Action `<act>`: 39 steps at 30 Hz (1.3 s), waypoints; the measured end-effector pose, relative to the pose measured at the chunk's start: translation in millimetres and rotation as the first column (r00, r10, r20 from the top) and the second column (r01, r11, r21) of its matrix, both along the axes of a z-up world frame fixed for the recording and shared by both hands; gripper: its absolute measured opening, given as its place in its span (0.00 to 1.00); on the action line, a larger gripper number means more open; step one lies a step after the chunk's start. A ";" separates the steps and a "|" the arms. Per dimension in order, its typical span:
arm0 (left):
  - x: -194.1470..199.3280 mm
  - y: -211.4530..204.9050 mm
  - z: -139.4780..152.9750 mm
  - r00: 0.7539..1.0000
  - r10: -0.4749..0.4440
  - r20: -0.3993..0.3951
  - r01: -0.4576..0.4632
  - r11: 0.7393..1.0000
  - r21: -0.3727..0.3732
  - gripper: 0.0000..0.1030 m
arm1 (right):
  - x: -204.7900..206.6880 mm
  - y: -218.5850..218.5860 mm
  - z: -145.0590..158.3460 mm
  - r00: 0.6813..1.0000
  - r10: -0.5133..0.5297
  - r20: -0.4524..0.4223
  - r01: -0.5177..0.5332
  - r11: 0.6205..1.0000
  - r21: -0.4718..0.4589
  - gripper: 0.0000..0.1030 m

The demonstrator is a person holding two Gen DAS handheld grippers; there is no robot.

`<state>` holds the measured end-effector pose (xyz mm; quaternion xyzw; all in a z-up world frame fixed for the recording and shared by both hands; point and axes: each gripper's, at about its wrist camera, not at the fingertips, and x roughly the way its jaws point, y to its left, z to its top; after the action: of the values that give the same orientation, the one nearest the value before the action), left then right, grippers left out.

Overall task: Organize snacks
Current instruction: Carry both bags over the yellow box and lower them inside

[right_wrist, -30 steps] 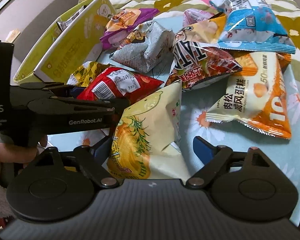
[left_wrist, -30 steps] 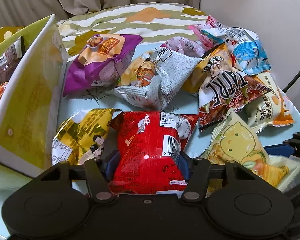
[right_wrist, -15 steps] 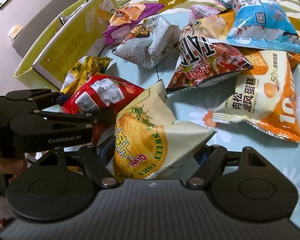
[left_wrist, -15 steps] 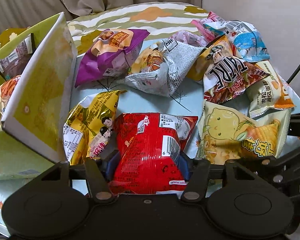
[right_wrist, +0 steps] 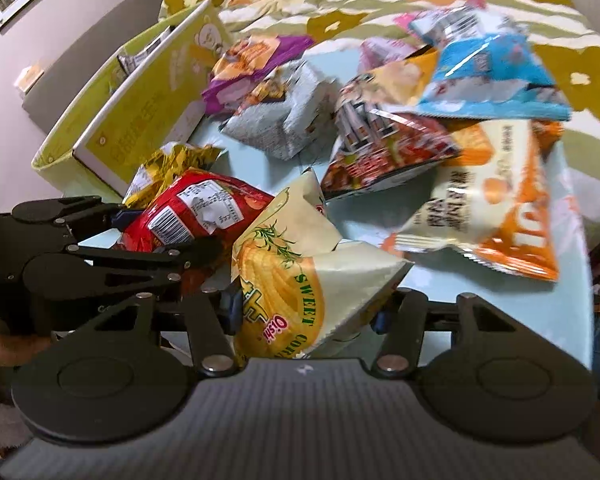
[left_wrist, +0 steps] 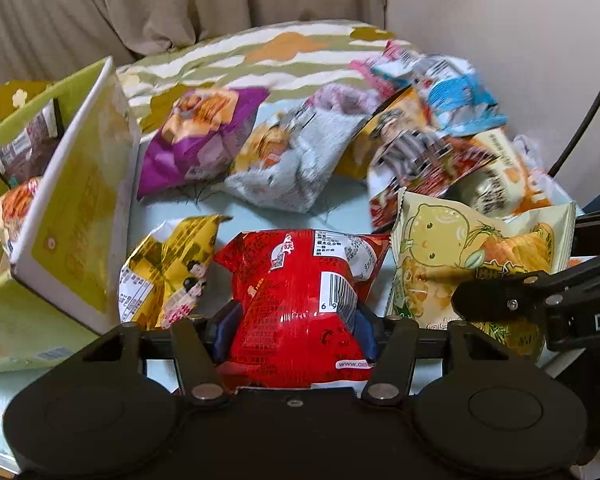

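My left gripper [left_wrist: 294, 320] is shut on a red snack bag [left_wrist: 300, 292] and holds it above the table; the bag also shows in the right wrist view [right_wrist: 188, 216]. My right gripper [right_wrist: 306, 312] is shut on a cream-and-yellow sweet corn puff bag [right_wrist: 296, 280], lifted beside the red bag; it also shows in the left wrist view [left_wrist: 472, 252]. A yellow-green box [left_wrist: 76, 216] with its flap open stands at the left and holds several packets. A yellow bag [left_wrist: 168, 272] lies by the box.
Several more snack bags lie on the light blue table [right_wrist: 520, 304]: purple [left_wrist: 196, 140], grey-white [left_wrist: 292, 168], red-and-black [right_wrist: 380, 148], blue [right_wrist: 488, 80], orange-and-white [right_wrist: 496, 208]. A striped cushion [left_wrist: 268, 52] lies behind. A wall is at the right.
Both grippers have risen and drawn back with their bags. The right gripper has closed on the corn puff bag and lifted it. The box at the left now shows more of its inside.
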<state>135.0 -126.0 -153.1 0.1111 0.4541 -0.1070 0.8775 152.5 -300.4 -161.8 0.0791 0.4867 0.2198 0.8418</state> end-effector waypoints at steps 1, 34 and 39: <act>-1.3 -1.4 3.3 1.000 -0.004 0.008 0.004 1.000 -0.003 0.60 | -1.8 -2.7 2.6 1.000 -0.007 0.005 0.007 1.000 0.000 0.68; 15.6 211.2 149.1 0.912 0.291 0.289 -0.285 0.956 -0.065 0.60 | 56.2 181.5 151.3 0.965 0.062 0.255 -0.089 0.992 0.093 0.68; 40.6 247.4 126.4 0.923 0.300 0.243 -0.294 0.954 -0.061 0.60 | 71.2 233.3 144.7 0.965 0.071 0.253 -0.086 0.995 0.046 0.68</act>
<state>175.6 121.4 -26.6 0.0432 0.3505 0.0366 0.9348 223.6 -67.1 -17.0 0.0552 0.3725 0.2749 0.8847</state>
